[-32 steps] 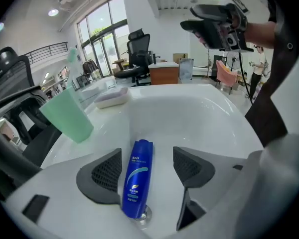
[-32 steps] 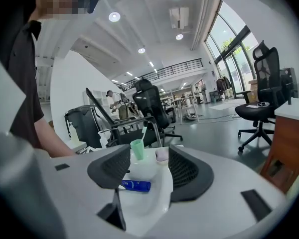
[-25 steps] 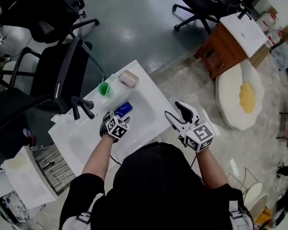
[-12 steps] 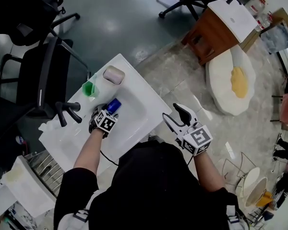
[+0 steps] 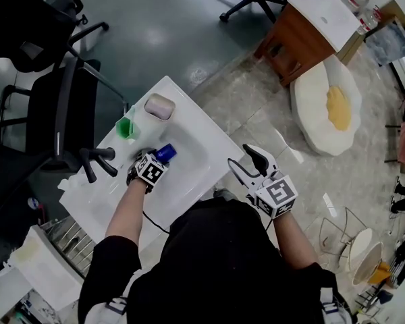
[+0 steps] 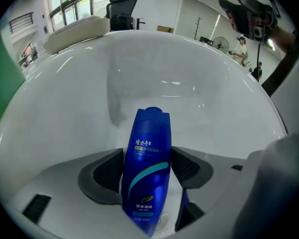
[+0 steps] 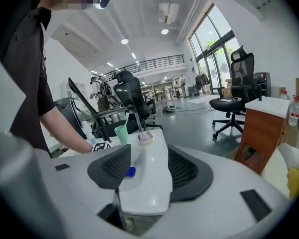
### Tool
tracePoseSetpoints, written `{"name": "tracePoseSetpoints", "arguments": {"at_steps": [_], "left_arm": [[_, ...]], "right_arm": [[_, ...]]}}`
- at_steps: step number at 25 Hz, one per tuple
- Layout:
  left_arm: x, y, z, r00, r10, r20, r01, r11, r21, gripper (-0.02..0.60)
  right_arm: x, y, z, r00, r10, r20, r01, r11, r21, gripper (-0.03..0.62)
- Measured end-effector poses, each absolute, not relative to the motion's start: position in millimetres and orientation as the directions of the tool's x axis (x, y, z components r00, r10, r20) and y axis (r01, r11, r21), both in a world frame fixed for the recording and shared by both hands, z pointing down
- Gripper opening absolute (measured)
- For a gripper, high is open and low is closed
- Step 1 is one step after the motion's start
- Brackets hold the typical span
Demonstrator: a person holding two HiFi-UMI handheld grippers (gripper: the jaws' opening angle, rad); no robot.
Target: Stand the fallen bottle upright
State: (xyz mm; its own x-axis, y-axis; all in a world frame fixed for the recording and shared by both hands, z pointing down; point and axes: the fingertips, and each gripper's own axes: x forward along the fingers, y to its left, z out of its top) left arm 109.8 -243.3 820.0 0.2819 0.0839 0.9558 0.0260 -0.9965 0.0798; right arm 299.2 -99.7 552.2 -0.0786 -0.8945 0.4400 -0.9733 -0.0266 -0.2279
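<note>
A blue bottle [image 6: 147,133] lies on its side in the white sink basin [image 5: 196,123], its cap [image 5: 165,152] pointing away from me. My left gripper [image 5: 156,159] points steeply down over it. In the left gripper view its jaws are closing, the bottle is between them and both pads [image 6: 107,176] meet its sides. My right gripper [image 5: 245,159] hangs off the sink's right edge with jaws apart and nothing between them. Its own view looks across the sink [image 7: 152,193] and shows the blue cap [image 7: 131,172].
A green cup [image 5: 126,127] and a pink soap dish [image 5: 159,106] stand on the sink's far rim. A black faucet [image 5: 98,157] rises at its left. Office chairs [image 5: 47,106] stand to the left, a wooden cabinet [image 5: 304,32] and a white beanbag [image 5: 327,106] to the right.
My left gripper has come down onto the bottle and now straddles it, tipped more steeply down. The right gripper has barely shifted.
</note>
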Motion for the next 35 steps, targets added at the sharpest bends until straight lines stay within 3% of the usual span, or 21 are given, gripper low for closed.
{"name": "tracePoseSetpoints", "arguments": {"at_steps": [6, 15, 20, 23, 35], "left_arm": [[114, -236, 822, 0.213, 0.132, 0.968, 0.192, -0.977, 0.091, 0.291], [117, -234, 821, 0.208, 0.116, 0.971, 0.185, -0.980, 0.077, 0.287], [110, -231, 818, 0.266, 0.088, 0.960, 0.093, -0.994, 0.065, 0.285], [107, -216, 811, 0.296, 0.089, 0.951, 0.126, -0.991, 0.053, 0.285], [113, -209, 736, 0.553, -0.040, 0.832, -0.008, -0.999, -0.042, 0.285]], "right_arm": [[295, -99, 558, -0.068, -0.889, 0.454, -0.973, -0.042, -0.228, 0.247], [285, -104, 556, -0.084, -0.888, 0.452, -0.973, -0.023, -0.228, 0.242], [279, -109, 551, -0.116, -0.887, 0.447, -0.976, 0.019, -0.216, 0.241], [272, -113, 547, -0.143, -0.887, 0.439, -0.976, 0.052, -0.213, 0.241], [235, -137, 533, -0.293, -0.877, 0.381, -0.946, 0.207, -0.251, 0.241]]}}
